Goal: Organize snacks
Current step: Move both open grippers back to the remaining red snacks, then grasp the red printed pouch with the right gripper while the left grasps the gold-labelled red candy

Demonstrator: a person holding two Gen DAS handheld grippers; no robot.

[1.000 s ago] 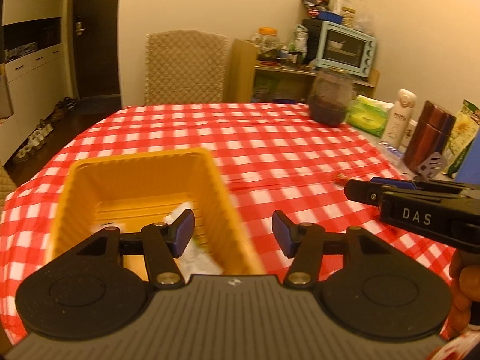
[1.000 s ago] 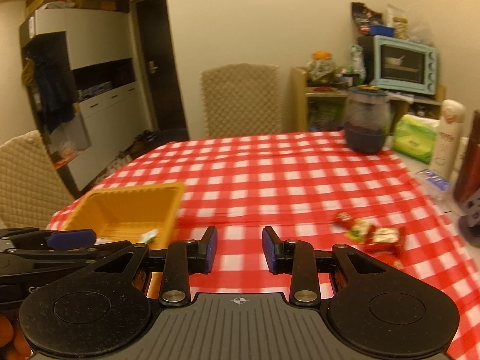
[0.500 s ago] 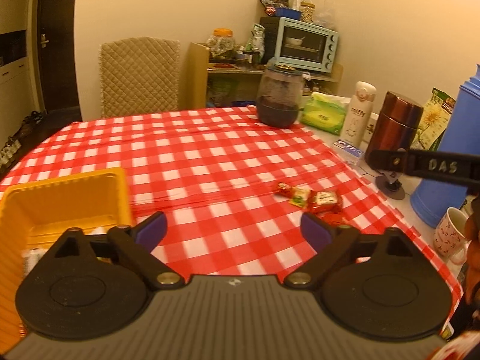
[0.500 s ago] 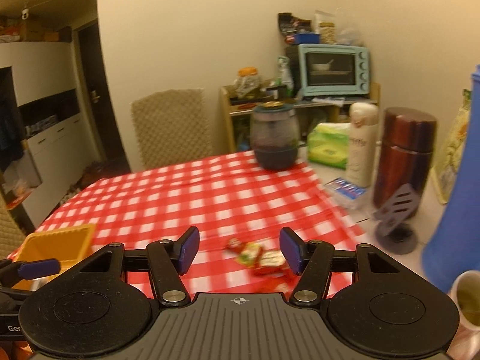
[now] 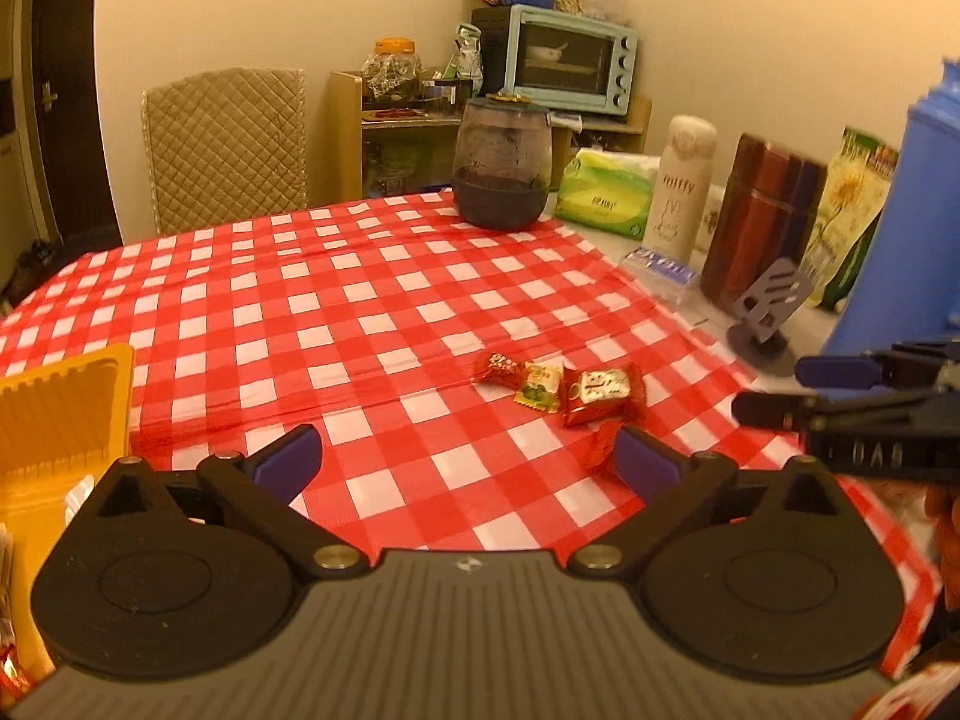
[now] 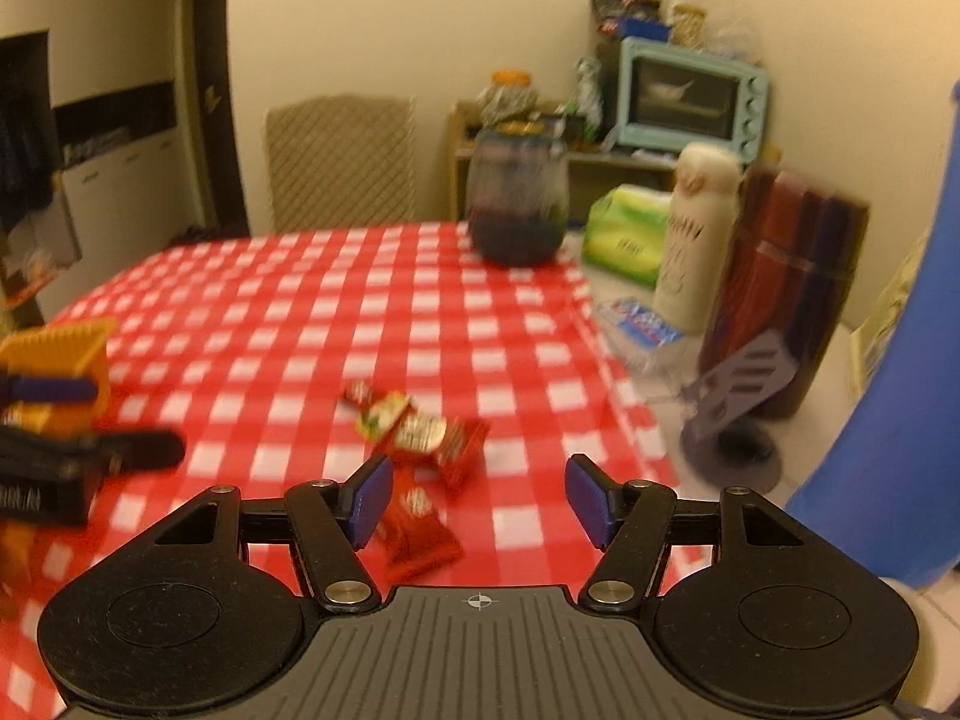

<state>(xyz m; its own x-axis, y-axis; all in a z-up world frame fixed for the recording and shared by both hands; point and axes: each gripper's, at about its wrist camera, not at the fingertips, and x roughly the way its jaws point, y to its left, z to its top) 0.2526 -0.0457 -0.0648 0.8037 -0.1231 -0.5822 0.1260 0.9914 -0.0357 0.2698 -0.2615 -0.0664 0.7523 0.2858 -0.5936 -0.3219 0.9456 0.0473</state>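
The yellow plastic ribbed basket (image 5: 66, 414) sits at the table's left edge. The left claw (image 5: 465, 459) is opening wide and empty; the right claw (image 6: 477, 495) is opening too, empty, a small red-wrapped snack (image 6: 417, 531) by its left pad. Both aim at the same cluster of red and green wrapped snacks (image 5: 561, 387) on the red-checked table (image 5: 360, 300), so they could collide or scatter it. A grey phone stand (image 6: 735, 408) and blue jug (image 6: 900, 360) crowd the right.

Tabletop (image 5: 372, 276) under red check cloth. Far edge: dark glass jar (image 5: 501, 168), green tissue pack (image 5: 606, 192), white bottle (image 5: 684, 186), maroon flask (image 5: 756, 228). Behind: blue toaster oven (image 5: 570, 60), quilted chair (image 5: 225, 141).
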